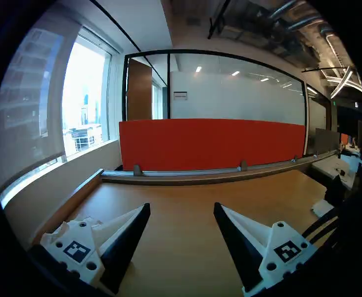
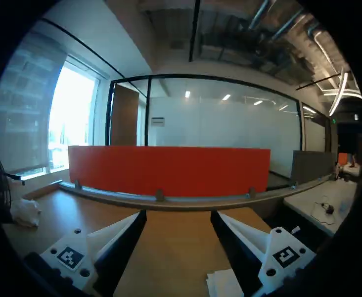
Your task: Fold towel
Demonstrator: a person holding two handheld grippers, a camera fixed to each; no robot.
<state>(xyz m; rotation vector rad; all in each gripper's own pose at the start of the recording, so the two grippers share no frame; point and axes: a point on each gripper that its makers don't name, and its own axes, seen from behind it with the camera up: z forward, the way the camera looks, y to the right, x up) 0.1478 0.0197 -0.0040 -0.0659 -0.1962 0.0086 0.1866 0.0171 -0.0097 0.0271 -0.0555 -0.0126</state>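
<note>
My left gripper (image 1: 181, 205) is open above the bare wooden desk (image 1: 191, 198), with nothing between its fingers. My right gripper (image 2: 177, 213) is open too, over the same kind of wooden top (image 2: 176, 247). A white folded cloth, probably the towel (image 2: 225, 283), lies on the desk just below the right gripper's right finger, partly cut off by the view's edge. In the left gripper view a white piece that may be the same cloth (image 1: 322, 207) lies at the desk's right edge. Neither gripper touches it.
An orange divider panel (image 1: 210, 143) on a metal rail (image 1: 205, 173) closes off the desk's far side. A crumpled white wad (image 2: 25, 212) lies at the left. A dark object (image 1: 335, 190) stands at the right edge. A white desk (image 2: 324, 198) adjoins on the right.
</note>
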